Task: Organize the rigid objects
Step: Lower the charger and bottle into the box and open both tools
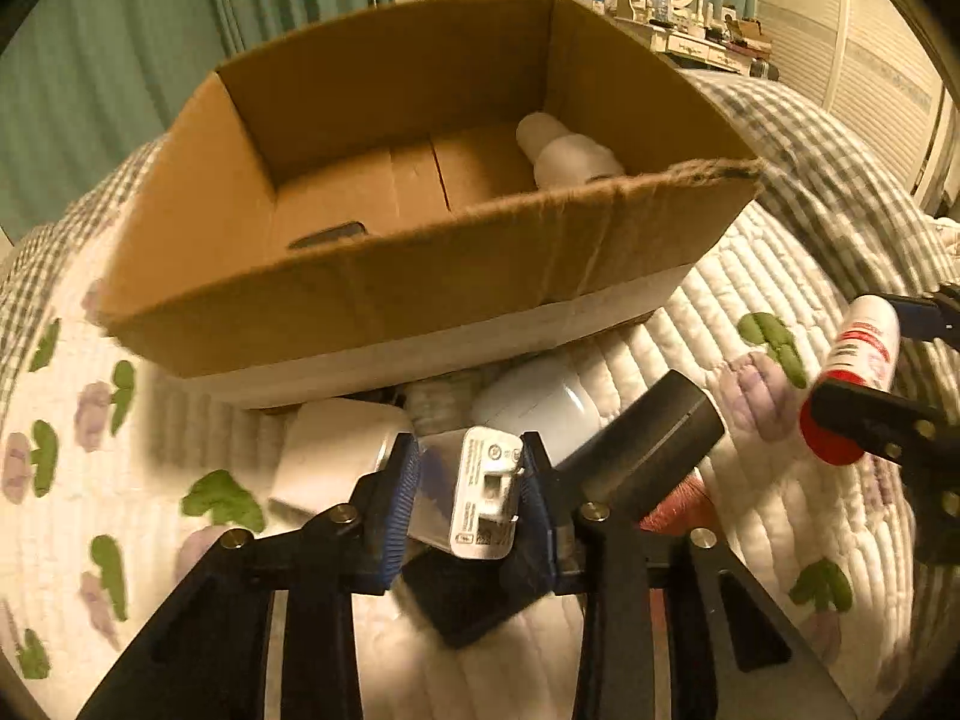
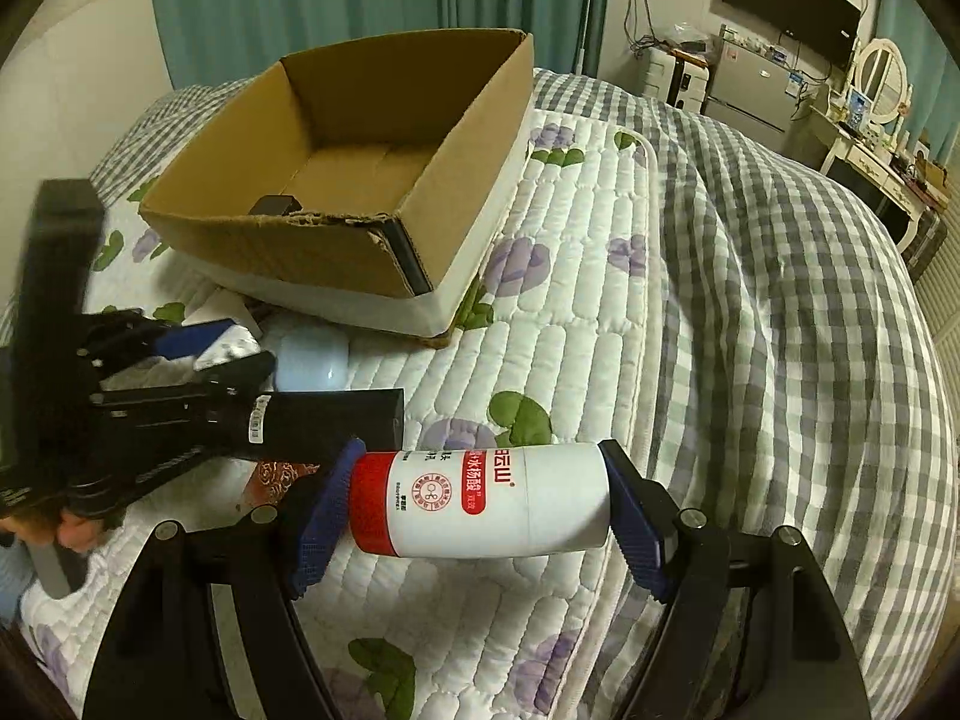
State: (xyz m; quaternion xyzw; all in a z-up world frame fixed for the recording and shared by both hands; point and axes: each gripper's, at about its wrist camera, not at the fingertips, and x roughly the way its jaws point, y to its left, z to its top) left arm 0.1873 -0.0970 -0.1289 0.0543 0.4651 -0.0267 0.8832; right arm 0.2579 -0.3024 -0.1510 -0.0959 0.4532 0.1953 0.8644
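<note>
- White charger (image 1: 487, 495), pinched off-centre in the left gripper (image 1: 471, 495), could twist free before the box (image 1: 384, 294) ahead.
- Right gripper (image 2: 480, 504) clamps the bottle (image 2: 480, 501) end-to-end; it may pop out.

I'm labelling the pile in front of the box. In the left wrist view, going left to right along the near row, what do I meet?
White box → white charger held in the left gripper → black cylinder → red-and-white bottle held by the right gripper.

box (image 1: 372, 294) top open, near wall blocks front, clutter (image 1: 528, 408) jammed below
</note>
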